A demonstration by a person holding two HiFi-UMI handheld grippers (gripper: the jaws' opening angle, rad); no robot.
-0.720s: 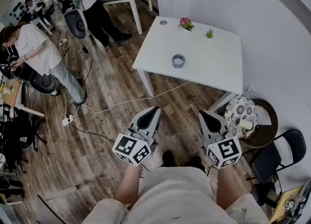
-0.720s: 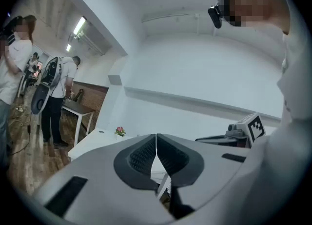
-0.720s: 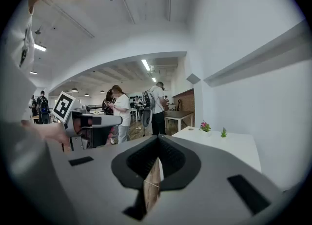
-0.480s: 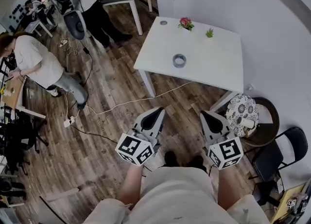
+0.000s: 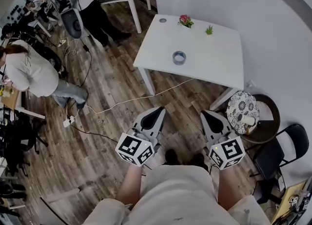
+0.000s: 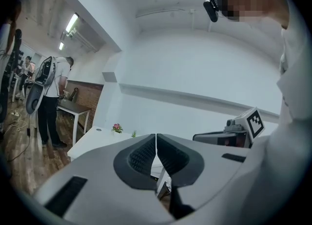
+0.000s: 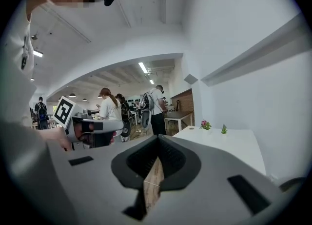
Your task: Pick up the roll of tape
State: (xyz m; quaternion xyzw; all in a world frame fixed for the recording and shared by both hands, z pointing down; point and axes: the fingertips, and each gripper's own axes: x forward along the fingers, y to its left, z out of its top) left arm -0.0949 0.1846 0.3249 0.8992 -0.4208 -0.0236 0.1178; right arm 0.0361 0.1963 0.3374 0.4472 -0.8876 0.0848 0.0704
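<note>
Bystander [image 5: 31,75] has shifted; roll of tape [image 5: 179,57] lies well beyond clenched left tool [image 5: 158,110] and right tool [image 5: 204,114].

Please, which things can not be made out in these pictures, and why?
1. Grey roll of tape: tiny in the head view, thickness unclear; missing from both gripper views, where the left gripper and right gripper bodies cover the near white table.
2. Small round object at the table's far corner: head view, too small to name.
3. White item on the patterned round stand: head view, too small.
</note>
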